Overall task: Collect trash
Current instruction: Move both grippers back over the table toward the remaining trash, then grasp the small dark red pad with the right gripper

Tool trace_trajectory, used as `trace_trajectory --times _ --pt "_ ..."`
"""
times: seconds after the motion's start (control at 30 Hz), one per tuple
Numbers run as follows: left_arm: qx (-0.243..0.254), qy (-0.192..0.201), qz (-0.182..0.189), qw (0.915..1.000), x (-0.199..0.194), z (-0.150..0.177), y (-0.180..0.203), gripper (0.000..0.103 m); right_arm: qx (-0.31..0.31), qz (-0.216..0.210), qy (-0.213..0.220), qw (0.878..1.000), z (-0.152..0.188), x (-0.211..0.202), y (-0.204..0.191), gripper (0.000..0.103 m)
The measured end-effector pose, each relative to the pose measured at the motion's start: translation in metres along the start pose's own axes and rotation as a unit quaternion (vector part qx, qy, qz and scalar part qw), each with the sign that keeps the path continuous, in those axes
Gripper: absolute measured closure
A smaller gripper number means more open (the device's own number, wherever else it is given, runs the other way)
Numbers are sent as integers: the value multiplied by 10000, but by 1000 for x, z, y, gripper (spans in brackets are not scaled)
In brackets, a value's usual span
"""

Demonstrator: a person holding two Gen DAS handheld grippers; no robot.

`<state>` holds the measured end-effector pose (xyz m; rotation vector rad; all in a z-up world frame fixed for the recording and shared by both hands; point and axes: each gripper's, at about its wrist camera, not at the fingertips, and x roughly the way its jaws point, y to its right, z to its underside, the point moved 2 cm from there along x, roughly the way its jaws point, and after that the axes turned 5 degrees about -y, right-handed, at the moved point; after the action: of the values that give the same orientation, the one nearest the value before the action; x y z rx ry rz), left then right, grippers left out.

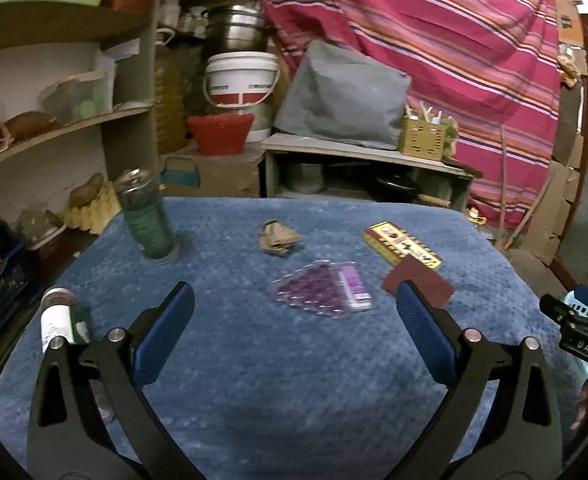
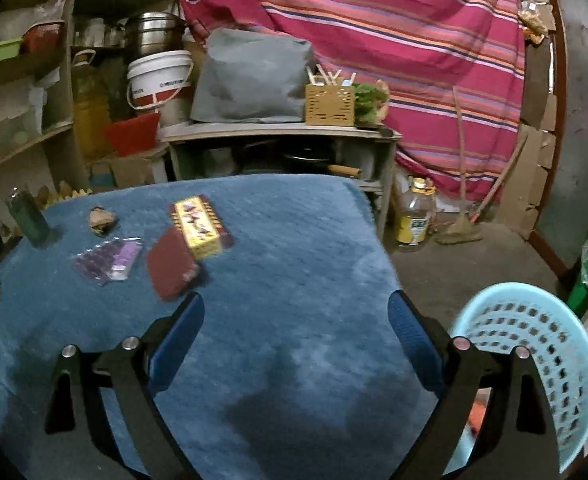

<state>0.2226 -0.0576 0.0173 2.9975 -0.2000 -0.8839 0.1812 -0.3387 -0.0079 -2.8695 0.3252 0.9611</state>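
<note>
On the blue cloth lie a crumpled brown paper (image 1: 278, 238) (image 2: 102, 220), a clear purple blister pack (image 1: 325, 288) (image 2: 108, 260), a dark red card (image 1: 423, 284) (image 2: 172, 264) and a yellow-red box (image 1: 401, 244) (image 2: 201, 226). A green bottle (image 1: 146, 216) (image 2: 28, 216) stands at the far left; a small white-labelled bottle (image 1: 58, 318) lies near the left edge. My left gripper (image 1: 294, 304) is open and empty, just short of the blister pack. My right gripper (image 2: 295, 312) is open and empty over bare cloth. A light blue perforated basket (image 2: 541, 360) sits at the table's right.
The blue cloth-covered table (image 1: 294, 380) (image 2: 294, 240) drops off at its right edge to the floor. Shelves (image 1: 54, 136) stand on the left, a low cabinet (image 2: 278, 136) behind, a plastic oil bottle (image 2: 413, 216) on the floor. The right gripper's body (image 1: 577, 336) shows in the left view.
</note>
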Motion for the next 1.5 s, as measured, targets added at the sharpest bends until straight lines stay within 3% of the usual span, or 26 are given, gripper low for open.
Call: trace_trajectory --times 0.1,0.37,0.57,0.9,0.97,1.17,1.23,1.37,1.5 --pt "-2 -48 -113 9999 5 3 -13 6 -129 -53 27 9999 1 8 -18 7" --pt "53 -250 -392 9989 27 6 -35 6 -528 329 -108 9980 0 30 -40 5" --pt "-122 -384 -390 9984 45 -2 -49 6 -565 189 -287 9978 -7 49 -54 5" --pt "31 -661 -584 9961 81 -9 -49 6 -1411 89 -582 9882 -27 93 -112 5" --pt "-12 -728 -543 9959 86 -11 -51 6 -1502 33 -835 9851 -24 104 -117 5" --pt "-289 -970 -334 9943 103 -18 -58 6 -1509 70 -1024 9832 -24 116 -117 6" --pt "-276 -1047 -363 9935 109 -21 -58 6 -1559 7 -1079 9819 -23 119 -119 22" --pt "-237 -1086 -337 9932 120 -31 -51 6 -1609 -389 -1208 9788 -22 120 -122 44" --pt "-83 -1143 -304 9929 136 -43 -36 6 -1406 -630 -1143 9814 -24 115 -114 48"
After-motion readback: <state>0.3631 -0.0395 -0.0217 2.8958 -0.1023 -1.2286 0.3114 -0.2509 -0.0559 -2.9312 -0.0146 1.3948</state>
